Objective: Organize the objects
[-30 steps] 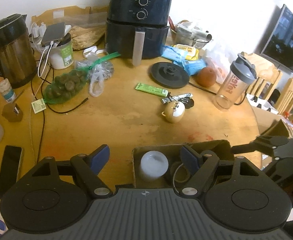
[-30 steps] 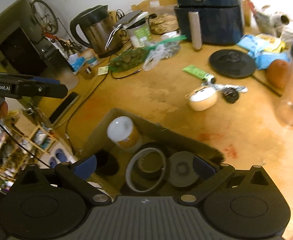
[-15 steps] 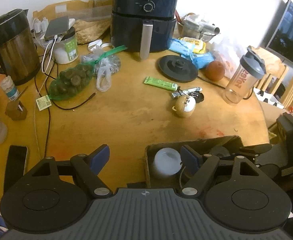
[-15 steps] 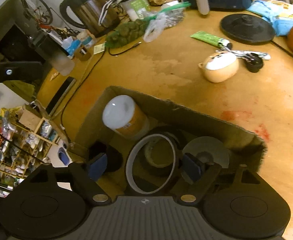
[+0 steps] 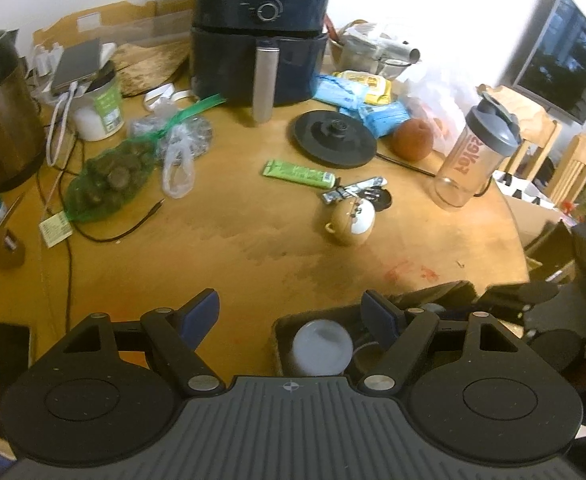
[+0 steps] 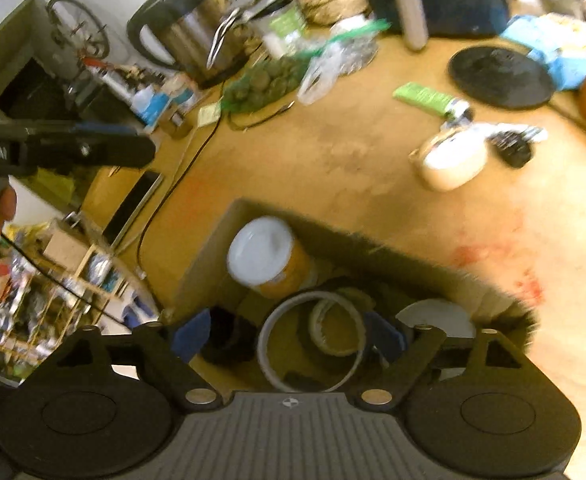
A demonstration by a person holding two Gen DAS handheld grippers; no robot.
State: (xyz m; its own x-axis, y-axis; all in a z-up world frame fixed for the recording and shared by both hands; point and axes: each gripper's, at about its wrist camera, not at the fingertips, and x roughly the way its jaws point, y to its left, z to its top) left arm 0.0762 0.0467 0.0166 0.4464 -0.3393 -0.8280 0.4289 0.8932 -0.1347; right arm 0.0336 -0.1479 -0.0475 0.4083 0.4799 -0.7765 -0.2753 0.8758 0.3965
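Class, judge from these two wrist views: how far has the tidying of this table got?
Done: the cardboard box already holds a white-lidded jar and tape rolls. In hand: nothing; the left gripper is open and empty, and the right gripper, its jaws opening, hangs over the box. Left: the green tube, keys and shaker bottle lie loose.
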